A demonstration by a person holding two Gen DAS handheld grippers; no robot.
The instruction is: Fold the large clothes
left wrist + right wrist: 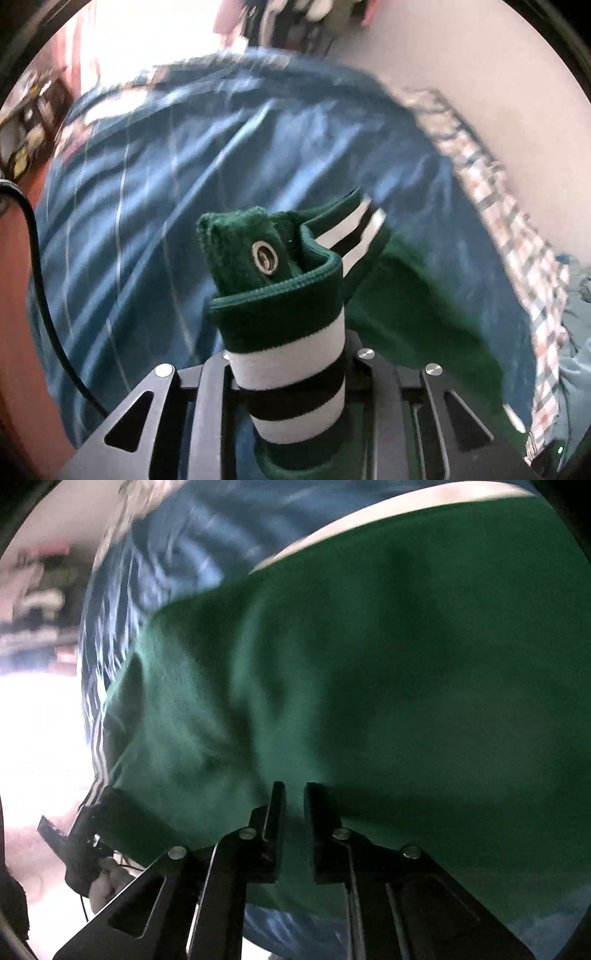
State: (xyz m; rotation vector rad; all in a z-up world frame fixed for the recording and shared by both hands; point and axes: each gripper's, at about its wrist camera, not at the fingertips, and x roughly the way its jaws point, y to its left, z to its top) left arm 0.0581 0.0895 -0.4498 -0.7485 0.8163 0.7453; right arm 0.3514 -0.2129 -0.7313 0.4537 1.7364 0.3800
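Note:
A dark green garment (417, 306) with a white and black striped band (291, 373) and a metal eyelet (264, 257) hangs over a blue sheet. My left gripper (290, 354) is shut on the striped band, which bunches up between the jaws and hides the fingertips. In the right wrist view the green garment (388, 672) fills most of the picture. My right gripper (295, 794) is shut on a fold of it, and creases run out from the narrow gap between the black fingers (275, 812). The left gripper (92, 812) and a hand show at the lower left, at the striped edge.
A blue sheet with thin pale lines (177, 206) covers the bed under the garment. A plaid cloth (517, 236) runs along its right side by a pale wall (498, 74). A black cable (40, 280) hangs at the left. Bright window light and blurred clutter lie beyond.

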